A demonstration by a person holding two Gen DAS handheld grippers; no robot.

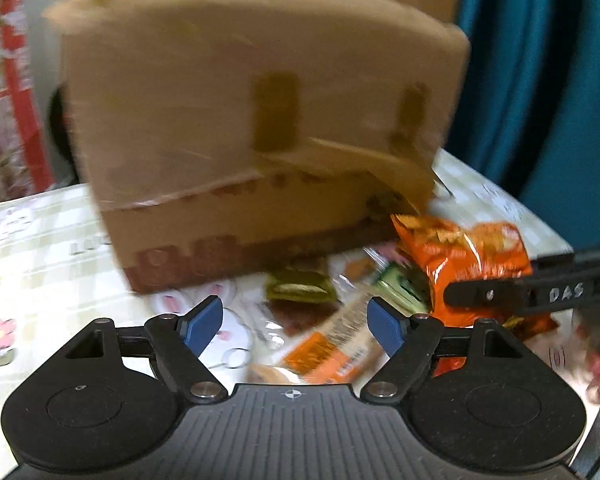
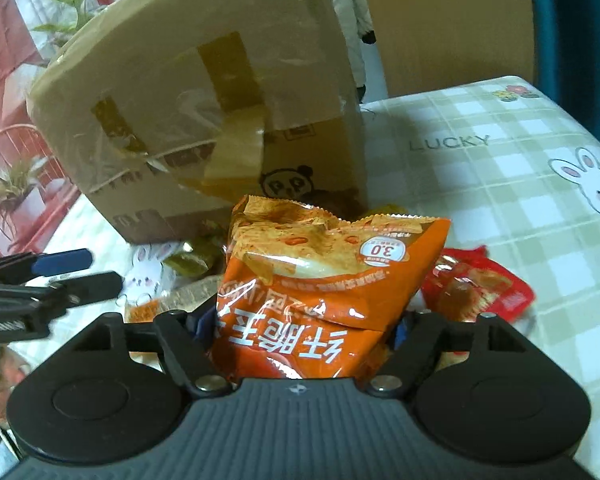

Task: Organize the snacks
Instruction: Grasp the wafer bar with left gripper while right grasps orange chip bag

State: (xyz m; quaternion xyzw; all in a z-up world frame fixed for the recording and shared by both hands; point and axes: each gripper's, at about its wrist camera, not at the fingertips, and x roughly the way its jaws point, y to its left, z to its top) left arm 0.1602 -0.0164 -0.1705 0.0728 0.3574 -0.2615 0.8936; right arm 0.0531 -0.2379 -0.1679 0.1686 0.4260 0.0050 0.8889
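Observation:
A large taped cardboard box (image 1: pixel 256 128) stands on the table; it also shows in the right wrist view (image 2: pixel 204 112). My right gripper (image 2: pixel 300 324) is shut on an orange chip bag (image 2: pixel 320 292), holding it in front of the box; its pads are hidden by the bag. The same bag (image 1: pixel 468 256) shows in the left wrist view with the right gripper's fingers (image 1: pixel 500 292) on it. My left gripper (image 1: pixel 296 324) is open and empty above a pile of small snack packets (image 1: pixel 324 340). It appears at the left of the right wrist view (image 2: pixel 76 272).
A red snack packet (image 2: pixel 480 288) lies right of the orange bag. A green packet (image 1: pixel 300 286) lies near the box's base. The table has a checked cloth with rabbits (image 2: pixel 500 152). A teal curtain (image 1: pixel 540 80) hangs behind, and a red chair (image 2: pixel 12 184) stands at left.

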